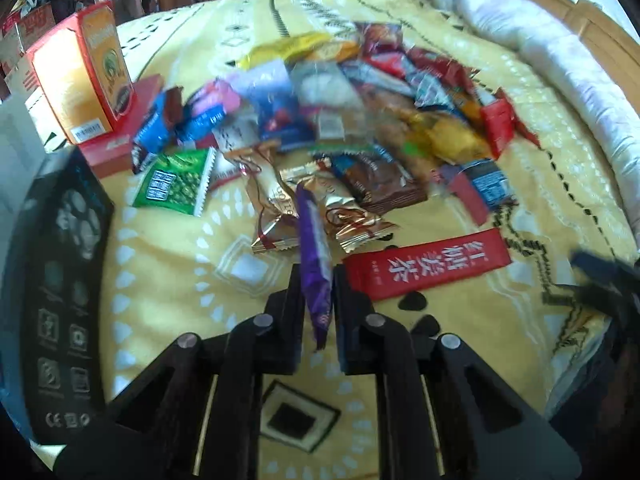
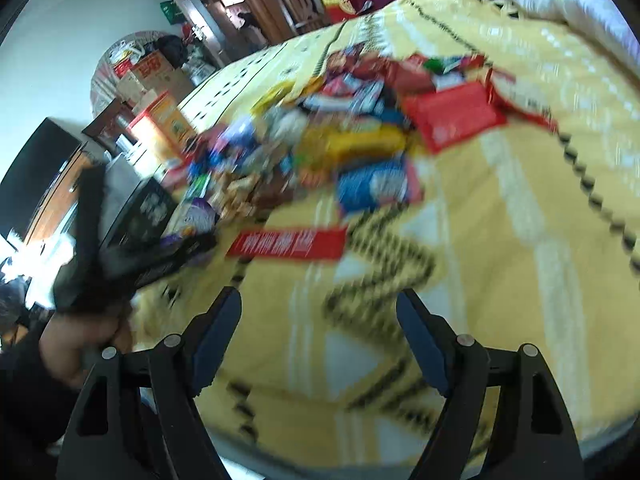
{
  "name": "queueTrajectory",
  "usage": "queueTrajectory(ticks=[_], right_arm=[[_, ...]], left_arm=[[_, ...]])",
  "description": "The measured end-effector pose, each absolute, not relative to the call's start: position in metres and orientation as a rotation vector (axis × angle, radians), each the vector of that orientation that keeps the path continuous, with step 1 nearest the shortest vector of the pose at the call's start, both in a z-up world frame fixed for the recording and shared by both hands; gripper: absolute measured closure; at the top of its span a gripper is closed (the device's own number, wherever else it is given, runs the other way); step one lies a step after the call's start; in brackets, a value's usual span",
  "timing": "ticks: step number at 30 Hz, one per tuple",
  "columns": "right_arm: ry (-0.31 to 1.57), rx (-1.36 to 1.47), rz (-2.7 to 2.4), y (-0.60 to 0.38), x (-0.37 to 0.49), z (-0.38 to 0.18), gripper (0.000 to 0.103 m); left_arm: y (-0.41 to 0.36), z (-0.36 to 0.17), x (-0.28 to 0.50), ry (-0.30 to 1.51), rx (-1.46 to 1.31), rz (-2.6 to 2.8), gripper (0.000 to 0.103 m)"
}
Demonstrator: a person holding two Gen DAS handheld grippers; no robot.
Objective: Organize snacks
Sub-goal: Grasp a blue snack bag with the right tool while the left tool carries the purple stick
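The left tongs (image 1: 319, 288) are clamped on a purple snack packet (image 1: 315, 256), pinching its lower half so it stands upright between the fingers, lifted just clear of the bed (image 1: 168, 264). It looks light and crinkly, a soft foil wrapper that likely slips, so a hold across the flat middle suits it better than the sealed end. Just beside it lies a red tea sachet (image 1: 427, 265), flat on the blanket. Beyond, the snack pile (image 1: 328, 120) spreads across the middle of the bed, with an orange box (image 1: 82, 76) near the left edge. The right tongs (image 2: 319, 340) hang wide apart, holding nothing, over bare blanket near the bed's near edge.
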State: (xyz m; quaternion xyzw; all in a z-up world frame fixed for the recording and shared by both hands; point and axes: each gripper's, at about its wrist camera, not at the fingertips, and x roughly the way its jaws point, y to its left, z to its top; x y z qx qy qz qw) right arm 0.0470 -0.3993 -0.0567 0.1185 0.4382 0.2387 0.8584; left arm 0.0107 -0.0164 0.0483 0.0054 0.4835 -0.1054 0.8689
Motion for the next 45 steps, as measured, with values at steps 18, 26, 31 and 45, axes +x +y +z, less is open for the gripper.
queueTrajectory(ticks=[18, 26, 31, 45], right_arm=[[1.035, 0.078, 0.424, -0.367, 0.175, -0.093, 0.016], [0.995, 0.082, 0.352, -0.378, 0.16, -0.092, 0.047], [0.907, 0.12, 0.349, -0.394, 0.136, -0.065, 0.048], [0.635, 0.102, 0.543, -0.321, 0.105, 0.078, 0.048]], left_arm=[[0.003, 0.045, 0.006, 1.07, -0.105, -0.238, 0.089], [0.001, 0.061, 0.001, 1.013, -0.108, -0.271, 0.089], [0.003, 0.08, -0.005, 0.965, -0.124, -0.294, 0.089], [0.083, 0.197, -0.033, 0.681, -0.182, -0.176, 0.089]])
